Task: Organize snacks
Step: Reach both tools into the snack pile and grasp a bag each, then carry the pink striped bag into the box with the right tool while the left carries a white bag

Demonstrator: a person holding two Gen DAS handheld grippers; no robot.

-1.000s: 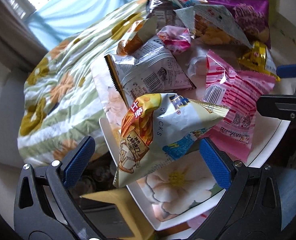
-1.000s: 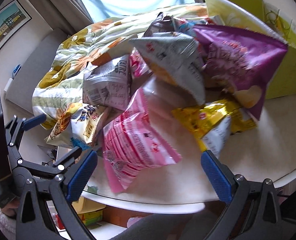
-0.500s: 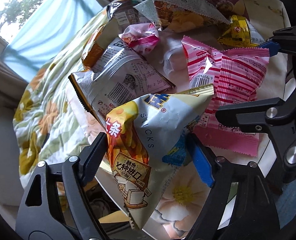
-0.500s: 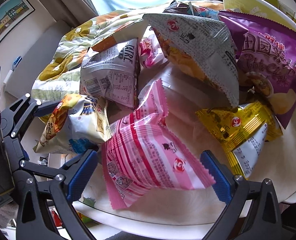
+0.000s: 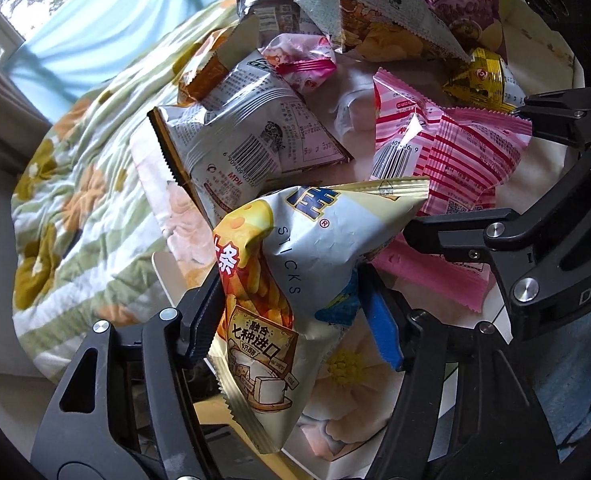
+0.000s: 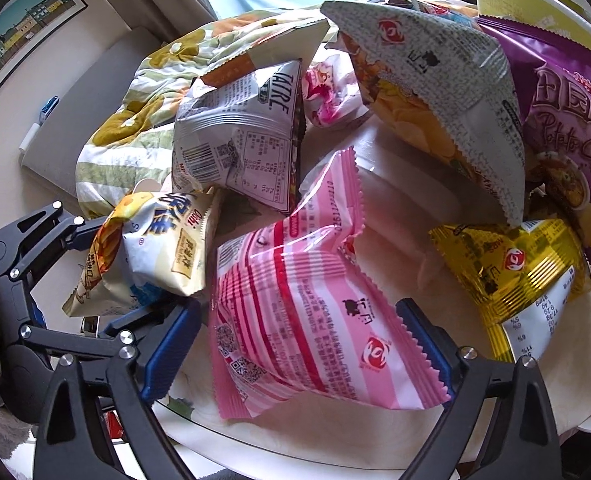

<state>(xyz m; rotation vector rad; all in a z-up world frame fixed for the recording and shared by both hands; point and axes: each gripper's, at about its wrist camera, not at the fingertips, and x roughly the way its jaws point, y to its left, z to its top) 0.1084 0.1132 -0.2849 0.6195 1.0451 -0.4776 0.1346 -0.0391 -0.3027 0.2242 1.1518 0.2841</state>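
A pile of snack bags lies on a white table (image 6: 395, 216). My left gripper (image 5: 291, 312) is shut on a cream cheese-sticks bag (image 5: 295, 272), squeezing its middle; the same bag shows at the left in the right wrist view (image 6: 159, 252). My right gripper (image 6: 295, 352) is open around a pink striped bag (image 6: 303, 312), which also shows in the left wrist view (image 5: 447, 160). Its fingers stand at either side of the bag without pressing it.
A silver bag (image 6: 239, 148), a grey-and-orange chip bag (image 6: 435, 92), a purple potato-chip bag (image 6: 567, 120), a gold bag (image 6: 519, 276) and a small pink packet (image 6: 331, 92) crowd the table. A flowered quilt (image 5: 79, 184) lies beyond. A yellow-green container (image 6: 527, 0) stands at the back right.
My left gripper closed from wide open onto the cheese-sticks bag. My right gripper moved forward so the pink striped bag now sits between its open fingers.
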